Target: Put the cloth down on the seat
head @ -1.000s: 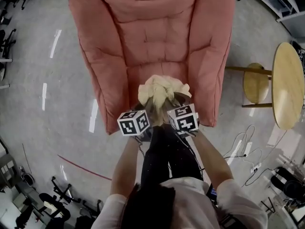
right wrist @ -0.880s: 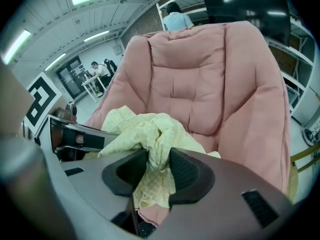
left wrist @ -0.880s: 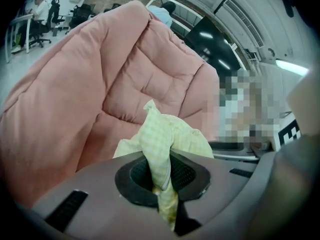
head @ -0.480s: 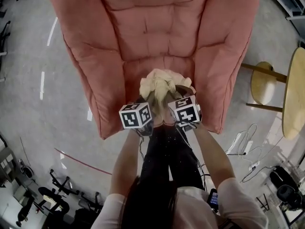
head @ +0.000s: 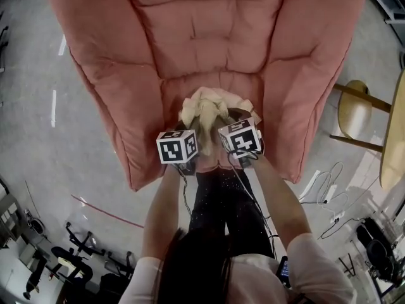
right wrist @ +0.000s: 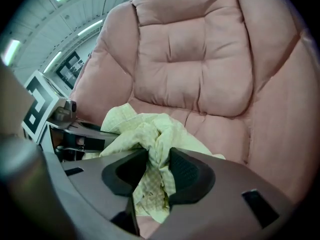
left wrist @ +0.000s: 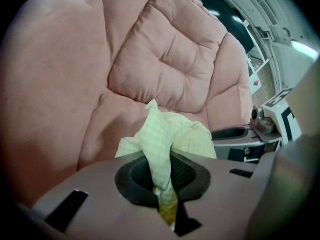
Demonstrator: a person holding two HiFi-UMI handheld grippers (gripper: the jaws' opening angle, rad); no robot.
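Pink armchair (head: 209, 37), yellow cloth (head: 204, 106) bunched over seat (head: 247, 88)

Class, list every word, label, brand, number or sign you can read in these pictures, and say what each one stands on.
No readable text anywhere.
Marker cube on the left gripper: black-and-white square pattern only, no letters or digits.
Marker cube on the right gripper: the same, pattern only.
Armchair and cloth: no label or print visible.
Things at the room's edges: too small and blurred to read.
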